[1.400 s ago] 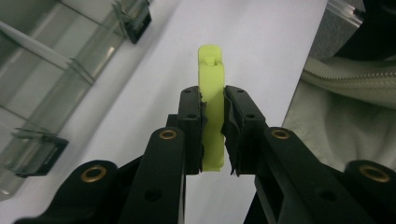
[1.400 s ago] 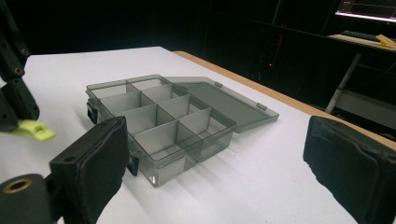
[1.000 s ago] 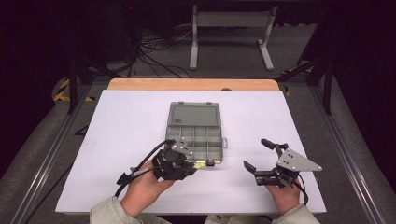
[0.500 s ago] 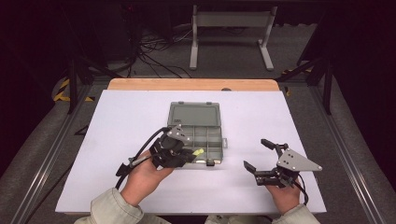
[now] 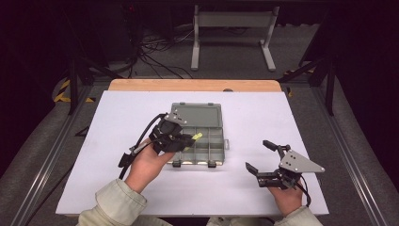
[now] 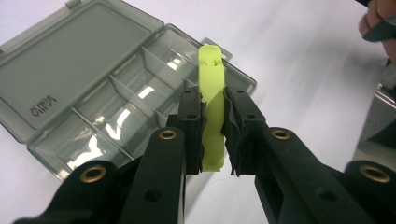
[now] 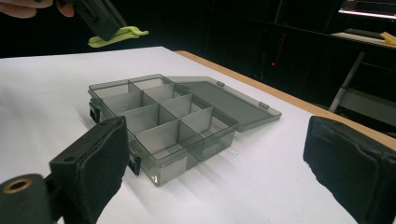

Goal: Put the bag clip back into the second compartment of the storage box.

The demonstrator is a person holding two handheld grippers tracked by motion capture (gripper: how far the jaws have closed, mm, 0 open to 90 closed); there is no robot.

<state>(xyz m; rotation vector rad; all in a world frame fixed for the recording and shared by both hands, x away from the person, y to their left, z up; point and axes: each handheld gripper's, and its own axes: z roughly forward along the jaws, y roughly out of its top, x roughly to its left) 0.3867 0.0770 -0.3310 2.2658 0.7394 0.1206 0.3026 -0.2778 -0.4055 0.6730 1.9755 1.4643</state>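
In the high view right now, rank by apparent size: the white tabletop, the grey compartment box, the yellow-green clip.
1. White tabletop, largest by far.
2. Grey compartment box, lid open.
3. Yellow-green clip, smallest, partly hidden in the left gripper.

We see the white worktop (image 5: pixel 122 122) brightly lit from above while the room along the top of the frame lies dark. Glare streaks the plastic box (image 6: pixel 116 112) at centre left. The near tool (image 7: pixel 219 163) blurs along the bottom edge.

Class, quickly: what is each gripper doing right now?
Left gripper: shut on the flat yellow-green plastic clip.
Right gripper: open, holding nothing.
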